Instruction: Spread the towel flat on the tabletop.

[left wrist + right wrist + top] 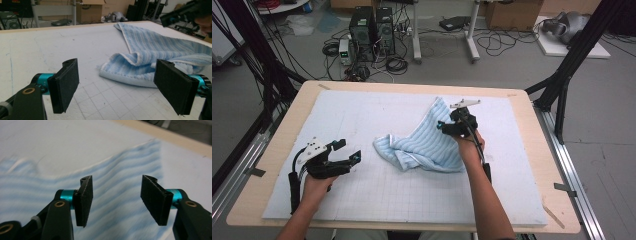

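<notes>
Towel | below spread right gripper jaws | left gripper spread, beside it

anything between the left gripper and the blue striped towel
Nothing visible. The left gripper has its jaws open and aimed at the near folded edge of the blue striped towel, with bare white mat between them. The right gripper is over the towel's far side, out of that path.

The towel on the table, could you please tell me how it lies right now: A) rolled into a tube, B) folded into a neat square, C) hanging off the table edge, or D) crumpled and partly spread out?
D: the towel lies bunched, one corner spread out.
</notes>
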Available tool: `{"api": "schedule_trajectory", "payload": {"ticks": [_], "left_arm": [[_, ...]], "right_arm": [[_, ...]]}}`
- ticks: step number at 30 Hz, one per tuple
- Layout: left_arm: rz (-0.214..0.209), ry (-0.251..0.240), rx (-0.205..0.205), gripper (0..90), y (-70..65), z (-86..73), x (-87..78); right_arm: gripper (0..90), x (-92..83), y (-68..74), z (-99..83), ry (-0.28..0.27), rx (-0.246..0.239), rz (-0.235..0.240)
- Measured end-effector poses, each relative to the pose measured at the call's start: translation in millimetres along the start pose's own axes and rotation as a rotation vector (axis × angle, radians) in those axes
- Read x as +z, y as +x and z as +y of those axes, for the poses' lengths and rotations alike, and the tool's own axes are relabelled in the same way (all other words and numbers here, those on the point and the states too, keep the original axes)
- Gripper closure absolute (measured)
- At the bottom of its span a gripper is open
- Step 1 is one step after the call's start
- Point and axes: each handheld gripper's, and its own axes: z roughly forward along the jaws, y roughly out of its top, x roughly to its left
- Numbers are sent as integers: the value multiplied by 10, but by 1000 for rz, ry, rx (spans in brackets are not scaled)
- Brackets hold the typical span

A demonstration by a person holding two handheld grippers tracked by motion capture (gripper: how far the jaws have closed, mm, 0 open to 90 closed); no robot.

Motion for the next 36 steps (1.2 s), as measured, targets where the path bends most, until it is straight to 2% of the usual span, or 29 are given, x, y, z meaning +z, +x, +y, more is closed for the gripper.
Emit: {"api": "schedule_trajectory", "payload": {"ticks": [2, 3, 5, 9, 11, 12, 13, 14, 16, 17, 20, 24, 26, 28, 30, 33, 35, 36], "left_arm": [[4, -4, -3, 206, 2, 0, 2], [1, -3, -2, 206, 3, 1, 5], [-4, 2, 0, 206, 0, 7, 11], [-11, 9, 13, 208, -27, 44, 21], [-16, 11, 24, 209, -34, 71, 23], [-19, 12, 26, 209, -34, 84, 25], [-17, 10, 24, 209, -35, 98, 29], [-19, 10, 27, 209, -33, 109, 29], [-17, 7, 24, 209, -30, 120, 35], [-16, 10, 26, 210, -26, 121, 37], [-15, 18, 23, 210, -22, 115, 47], [-16, 30, 28, 212, -31, 113, 52], [-18, 36, 30, 212, -28, 112, 48], [-17, 41, 33, 212, -19, 112, 41], [-16, 44, 36, 212, -6, 109, 42], [-17, 44, 37, 212, -16, 109, 41], [-22, 43, 37, 212, -32, 111, 39], [-23, 42, 40, 213, -38, 112, 35]], "right_arm": [[383, -8, 108, -107, 46, -28, 54], [367, 16, 153, -160, 87, -37, 76], [376, 92, 233, -263, 146, -71, 86], [435, 271, 269, -379, 208, -69, 88], [578, 295, 257, -354, 193, -70, 84], [745, 303, 246, -337, 188, -81, 90], [847, 307, 246, -320, 189, -114, 73], [859, 325, 244, -302, 194, -135, 60], [864, 365, 214, -255, 179, -136, 33], [864, 383, 193, -225, 167, -136, 17], [862, 428, 96, -130, 112, -94, -37], [858, 494, -41, -65, 67, -46, -139], [832, 512, -100, -70, 54, 0, -170], [710, 506, -110, -82, 44, 41, -169], [596, 456, -73, -66, 31, 40, -151], [493, 289, 26, -42, -19, 22, -128], [447, 153, 110, -58, -48, 29, -84], [430, 88, 161, -82, -65, 25, -48]]}}
